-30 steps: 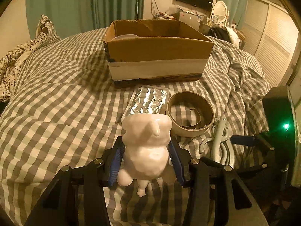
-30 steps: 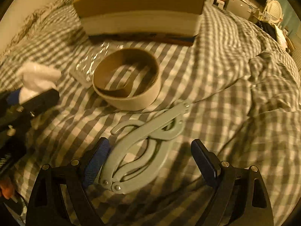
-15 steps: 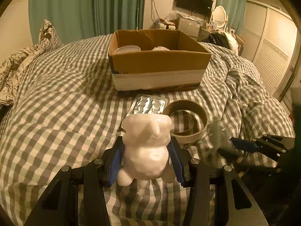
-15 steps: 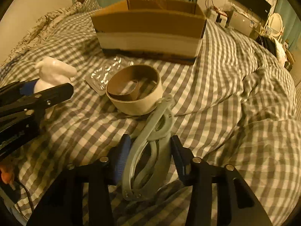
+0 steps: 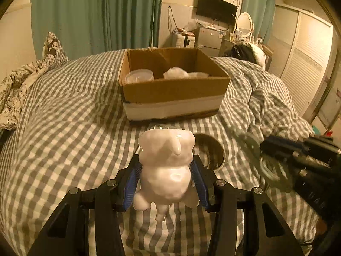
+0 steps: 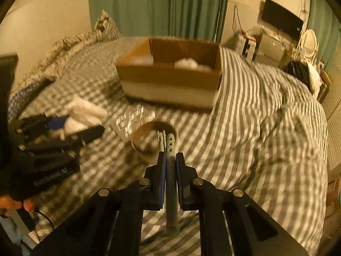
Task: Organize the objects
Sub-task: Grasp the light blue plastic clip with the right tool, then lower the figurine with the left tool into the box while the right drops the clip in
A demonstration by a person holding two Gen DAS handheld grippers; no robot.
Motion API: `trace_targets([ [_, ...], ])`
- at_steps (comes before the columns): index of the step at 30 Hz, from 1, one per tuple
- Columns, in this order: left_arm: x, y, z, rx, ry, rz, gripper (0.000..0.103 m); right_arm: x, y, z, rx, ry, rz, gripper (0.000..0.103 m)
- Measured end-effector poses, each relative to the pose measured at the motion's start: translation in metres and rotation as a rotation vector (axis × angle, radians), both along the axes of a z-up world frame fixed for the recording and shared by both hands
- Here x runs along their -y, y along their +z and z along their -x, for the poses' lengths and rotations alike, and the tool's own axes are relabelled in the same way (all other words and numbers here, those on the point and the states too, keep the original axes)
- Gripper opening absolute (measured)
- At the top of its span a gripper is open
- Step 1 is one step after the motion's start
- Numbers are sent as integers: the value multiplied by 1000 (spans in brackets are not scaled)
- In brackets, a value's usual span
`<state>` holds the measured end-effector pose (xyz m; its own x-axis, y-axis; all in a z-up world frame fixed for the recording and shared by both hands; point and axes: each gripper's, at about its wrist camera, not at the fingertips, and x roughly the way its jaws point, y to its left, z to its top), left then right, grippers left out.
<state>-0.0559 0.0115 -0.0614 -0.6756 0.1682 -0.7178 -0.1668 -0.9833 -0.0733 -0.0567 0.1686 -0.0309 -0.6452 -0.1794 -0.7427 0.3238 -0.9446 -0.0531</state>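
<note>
Checked bedding [image 5: 64, 115] covers the bed, with green curtains [image 5: 96, 15] behind and a patterned pillow [image 5: 51, 47] at the far left. Nearest in the left wrist view, the left claw [image 5: 166, 177] pinches a white figurine [image 5: 166, 166] between its blue pads, held above the bedding; the right wrist view shows that same claw [image 6: 70, 128] from the side, at its left edge, with the figurine blurred. Beyond it sits an open cardboard box [image 5: 173, 91], and only the left view shows clearly a round clear tub [image 5: 139, 75] and a crumpled white wad [image 5: 175, 72] inside. Between box and claws lie a foil blister pack [image 6: 133, 120], plain in the right view but almost hidden behind the figurine in the left, and a cardboard ring [image 6: 154, 140] just beside it. Further right, the right claw [image 6: 170, 164] is pressed tight on a grey-blue folded hanger [image 6: 170, 170], seen edge-on over the ring; the left view catches this claw [image 5: 298, 155] only as a dark blur at its right side. A wall TV [image 5: 216, 9] hangs at far right.
</note>
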Motion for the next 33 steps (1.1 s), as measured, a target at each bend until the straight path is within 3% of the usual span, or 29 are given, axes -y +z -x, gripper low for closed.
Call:
trace_targets([
  [11, -17, 54, 46, -110, -30, 52, 49, 14, 79, 53, -172, 50, -1, 9],
  [19, -21, 81, 111, -151, -22, 58, 49, 24, 115, 108, -233, 73, 35, 9],
  [24, -20, 82, 153, -140, -12, 59, 49, 27, 112, 152, -219, 76, 48, 8],
  [33, -25, 42, 217, -29, -11, 48, 49, 11, 65, 225, -127, 34, 84, 9],
])
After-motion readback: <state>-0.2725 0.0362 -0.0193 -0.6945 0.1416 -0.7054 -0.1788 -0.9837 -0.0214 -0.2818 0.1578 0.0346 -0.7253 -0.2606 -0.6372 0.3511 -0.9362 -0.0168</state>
